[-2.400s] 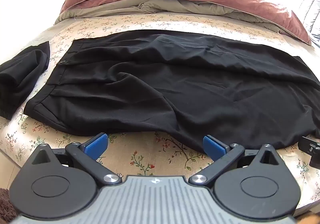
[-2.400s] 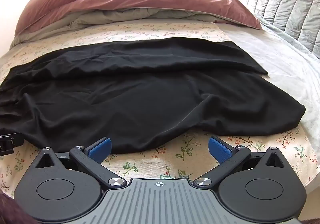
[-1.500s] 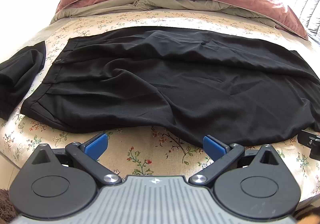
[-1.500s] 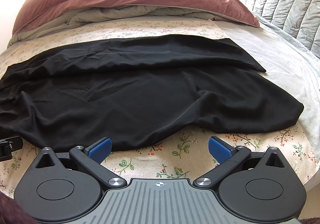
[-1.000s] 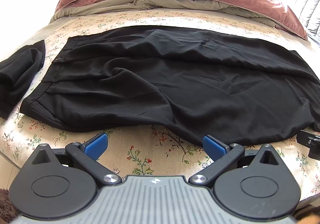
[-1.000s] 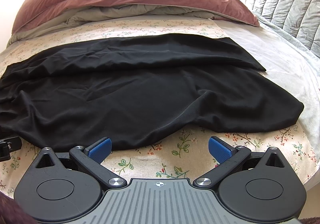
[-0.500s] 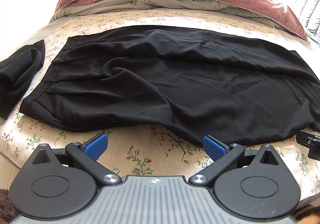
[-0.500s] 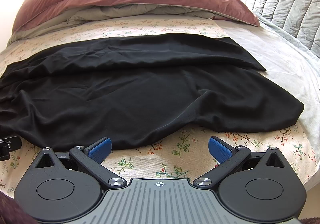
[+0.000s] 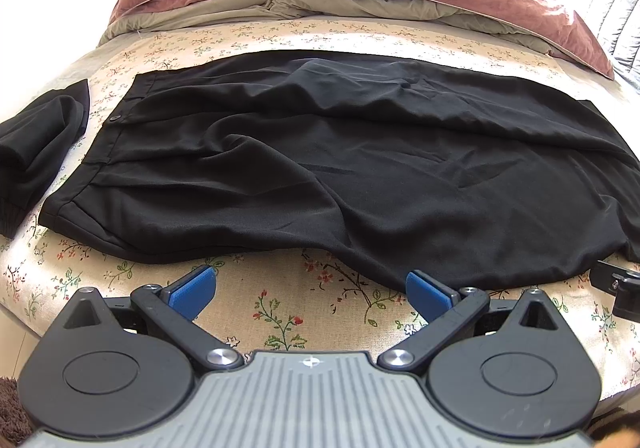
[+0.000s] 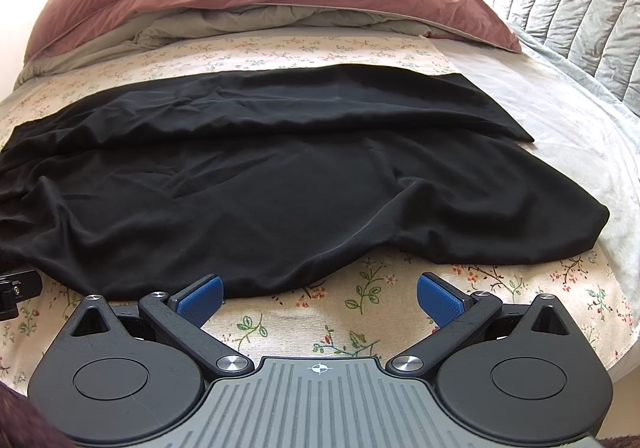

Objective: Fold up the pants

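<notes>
Both grippers idle: left hand-held gripper and right hand-held gripper are spread wide, holding nothing. Black pants lie flat mid-frame on the floral bed sheet. No readable labels.

Over the interval both wrist views drew back slightly from the bed. In the left view the black pants sit a little higher in frame than 2.4 s ago, and more floral sheet shows ahead of the left gripper. The right view shows the same small shift; right gripper likewise.
</notes>
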A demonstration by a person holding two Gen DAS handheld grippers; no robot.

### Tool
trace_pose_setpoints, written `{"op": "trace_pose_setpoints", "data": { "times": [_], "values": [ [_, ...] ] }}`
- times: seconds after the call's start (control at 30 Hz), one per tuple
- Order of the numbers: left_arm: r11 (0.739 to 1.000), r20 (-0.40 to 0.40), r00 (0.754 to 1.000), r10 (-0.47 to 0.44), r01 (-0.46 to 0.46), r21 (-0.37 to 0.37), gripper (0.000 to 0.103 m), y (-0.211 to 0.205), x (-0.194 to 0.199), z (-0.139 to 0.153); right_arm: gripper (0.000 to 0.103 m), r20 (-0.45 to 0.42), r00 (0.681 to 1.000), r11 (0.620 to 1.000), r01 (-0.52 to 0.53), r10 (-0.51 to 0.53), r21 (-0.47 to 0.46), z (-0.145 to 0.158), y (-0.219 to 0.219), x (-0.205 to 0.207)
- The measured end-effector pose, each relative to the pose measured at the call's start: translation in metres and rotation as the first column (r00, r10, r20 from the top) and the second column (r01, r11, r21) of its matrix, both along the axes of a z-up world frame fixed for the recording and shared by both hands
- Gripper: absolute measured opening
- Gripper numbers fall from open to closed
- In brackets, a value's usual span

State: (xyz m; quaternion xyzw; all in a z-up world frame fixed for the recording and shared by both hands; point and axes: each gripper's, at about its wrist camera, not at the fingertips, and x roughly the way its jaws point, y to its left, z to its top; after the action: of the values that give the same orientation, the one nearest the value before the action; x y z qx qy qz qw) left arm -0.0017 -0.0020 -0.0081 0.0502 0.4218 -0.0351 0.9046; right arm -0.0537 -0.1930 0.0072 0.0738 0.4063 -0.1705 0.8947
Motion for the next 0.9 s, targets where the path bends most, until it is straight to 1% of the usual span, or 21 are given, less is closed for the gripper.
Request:
{"op": "trace_pose_setpoints", "data": {
  "times": [0.8, 0.9],
  "values": [
    [1.0, -0.008, 1.0, -0.001, 0.001, 0.011, 0.103, 0.003, 0.004, -0.005, 0.103, -0.016, 1.0, 1.0, -0.003, 0.003, -0.008, -0.003, -0.003, 0.003],
    [1.0, -0.011, 1.0, 0.005, -0.005, 0.012, 0.103, 0.007, 0.007, -0.009, 0.103, -0.02, 1.0, 1.0, 0.02, -0.02, -0.017, -0.004, -0.011, 0.004]
  ]
}}
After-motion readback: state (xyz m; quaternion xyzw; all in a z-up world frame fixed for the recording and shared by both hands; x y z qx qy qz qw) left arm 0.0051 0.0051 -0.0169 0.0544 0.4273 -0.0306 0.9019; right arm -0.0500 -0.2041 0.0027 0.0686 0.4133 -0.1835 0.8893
